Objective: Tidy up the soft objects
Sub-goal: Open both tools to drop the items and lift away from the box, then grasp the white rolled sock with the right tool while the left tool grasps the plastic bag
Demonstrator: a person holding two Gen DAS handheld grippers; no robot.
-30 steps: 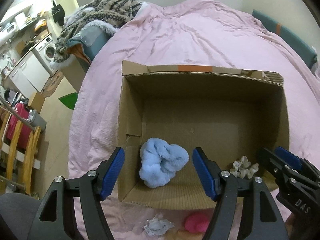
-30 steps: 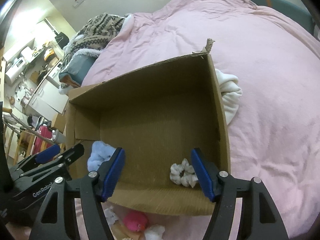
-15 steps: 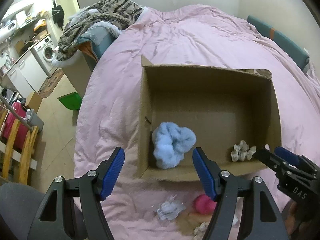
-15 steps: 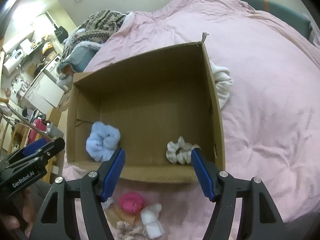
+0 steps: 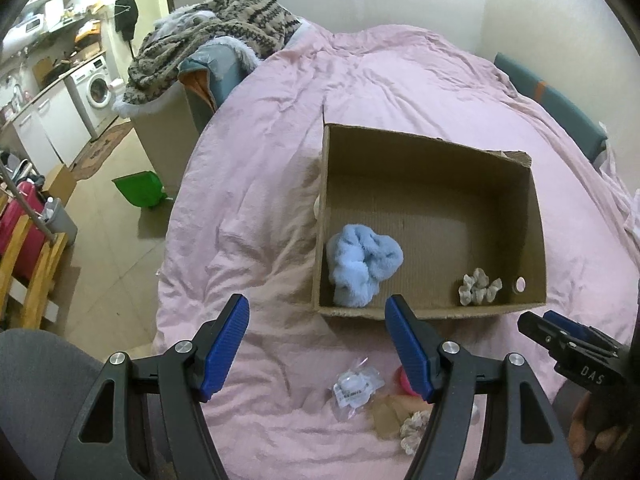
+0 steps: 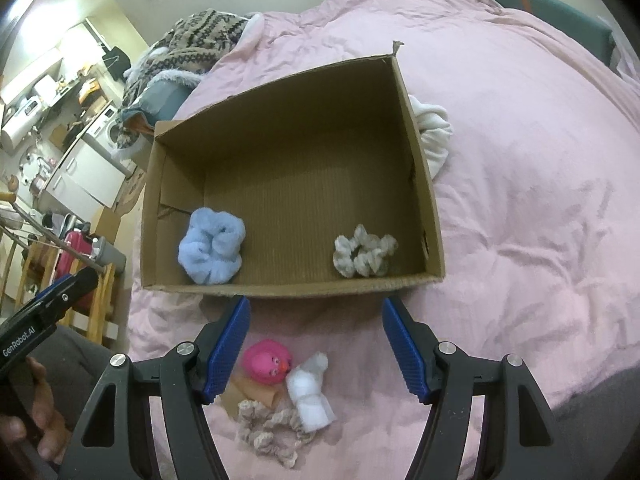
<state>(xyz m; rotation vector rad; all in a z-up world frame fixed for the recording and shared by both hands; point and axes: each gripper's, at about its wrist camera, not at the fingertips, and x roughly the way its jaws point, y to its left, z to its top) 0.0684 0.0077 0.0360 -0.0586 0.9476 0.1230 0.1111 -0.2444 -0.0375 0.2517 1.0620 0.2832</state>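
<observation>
I am holding the left tongs [image 5: 316, 344] and the right tongs [image 6: 316, 344] above the near edge of the bed [image 6: 540, 184], both angled down toward it. Both tongs are standing wide with nothing between their blue pads.

A cardboard box [image 6: 434, 232] is sitting open on the pink bedcover, toward the middle of the bed. Inside it, a fluffy blue scrunchie [image 6: 212, 246] is lying in the near left corner, against the near wall. A pale grey scrunchie [image 6: 365, 252] is lying toward the near right corner, well apart from the blue one. In the left view the same blue scrunchie [image 5: 362, 266] and grey scrunchie [image 5: 478, 286] are showing in those corners of the box [image 5: 322, 208].

On the bedcover between the box and me, a small heap is waiting outside the box: a pink rubber duck [image 6: 267, 366], a rolled white cloth [image 6: 310, 392] touching the duck's right side, a beige crocheted scrunchie [image 6: 268, 430] in front of both, and a tan piece [image 6: 256, 392] partly under the duck. A clear plastic packet [image 5: 354, 388] is lying just left of that heap.

A white cloth [image 6: 432, 128] is showing behind the box's right wall.
</observation>
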